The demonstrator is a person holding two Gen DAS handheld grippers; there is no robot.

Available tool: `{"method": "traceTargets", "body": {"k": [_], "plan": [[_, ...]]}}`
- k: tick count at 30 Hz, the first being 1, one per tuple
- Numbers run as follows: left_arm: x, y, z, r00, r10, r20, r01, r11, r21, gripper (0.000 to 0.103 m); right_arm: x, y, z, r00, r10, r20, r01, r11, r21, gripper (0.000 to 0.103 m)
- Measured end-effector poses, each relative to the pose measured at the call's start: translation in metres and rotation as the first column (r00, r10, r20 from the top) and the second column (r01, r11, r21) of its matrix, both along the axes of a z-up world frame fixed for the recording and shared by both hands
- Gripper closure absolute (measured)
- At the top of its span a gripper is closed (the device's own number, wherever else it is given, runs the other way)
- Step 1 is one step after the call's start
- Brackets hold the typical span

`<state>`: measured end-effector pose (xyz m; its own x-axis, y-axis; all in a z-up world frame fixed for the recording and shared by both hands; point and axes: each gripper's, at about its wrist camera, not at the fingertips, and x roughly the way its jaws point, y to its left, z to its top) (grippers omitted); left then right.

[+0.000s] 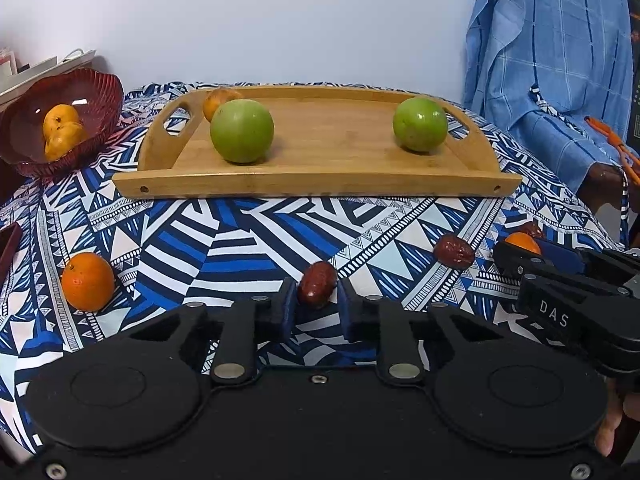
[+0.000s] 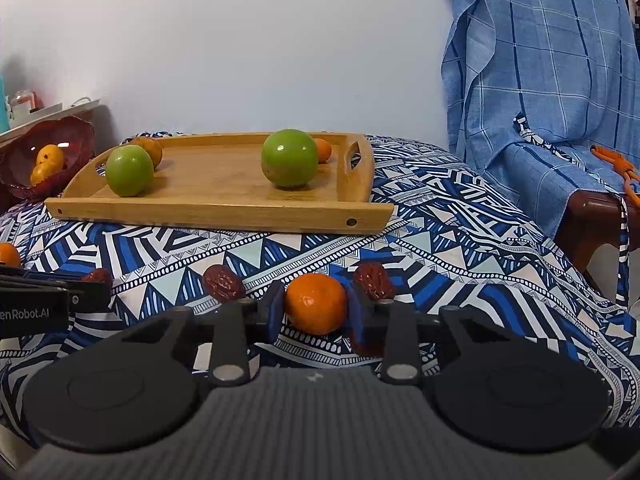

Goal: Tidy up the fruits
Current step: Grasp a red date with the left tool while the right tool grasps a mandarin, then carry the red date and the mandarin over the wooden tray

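Note:
My left gripper (image 1: pixel 317 288) is shut on a small red date (image 1: pixel 316 280) low over the patterned tablecloth. My right gripper (image 2: pixel 316 296) is shut on a mandarin (image 2: pixel 316 304), with a blue pad pressed on each side of it. In the left wrist view the right gripper (image 1: pixel 528 250) shows at the right edge. A wooden tray (image 1: pixel 320 184) lies further back with two green apples (image 1: pixel 242 131) (image 1: pixel 420 124) and a mandarin (image 1: pixel 216 100) behind the left one. The right wrist view shows another small mandarin (image 2: pixel 323 150) behind the right apple.
Loose on the cloth are a mandarin (image 1: pixel 88 281) at the left and dates (image 2: pixel 223 283) (image 2: pixel 374 280) beside the right gripper. A red bowl (image 1: pixel 104 92) holding yellow-orange fruit stands at the back left. A blue checked cloth (image 1: pixel 540 60) hangs over a chair at the right.

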<state>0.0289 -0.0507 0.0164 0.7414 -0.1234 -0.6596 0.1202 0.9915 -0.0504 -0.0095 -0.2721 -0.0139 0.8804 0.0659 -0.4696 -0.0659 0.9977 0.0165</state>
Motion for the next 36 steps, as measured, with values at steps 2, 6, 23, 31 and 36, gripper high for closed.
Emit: {"method": "traceTargets", "body": {"k": [2,6,23,31,36], "plan": [[0.0,-0.001,0.0,1.0,-0.001,0.004,0.001,1.0,0.006,0.084,-0.001,0.0,0.001,1.0,-0.002,0.01,0.002,1.0,-0.001,0.065],[-0.001,-0.001,0.001,1.0,-0.002,0.007,0.002,1.0,0.009,0.084,-0.001,0.0,0.002,1.0,-0.005,0.019,0.005,1.0,-0.001,0.065],[0.003,-0.005,-0.002,1.0,-0.021,-0.009,0.022,1.0,0.015,0.083,-0.004,0.001,0.003,0.999,-0.004,0.039,0.004,1.0,0.003,0.065],[0.007,-0.01,-0.004,0.999,-0.035,-0.011,0.035,0.999,0.026,0.083,-0.003,0.001,0.003,0.999,-0.005,0.037,0.005,1.0,0.005,0.065],[0.01,-0.009,-0.004,0.999,-0.033,-0.012,0.033,0.999,0.021,0.083,-0.003,0.001,0.003,0.999,-0.003,0.038,0.003,1.0,0.005,0.065]]}}
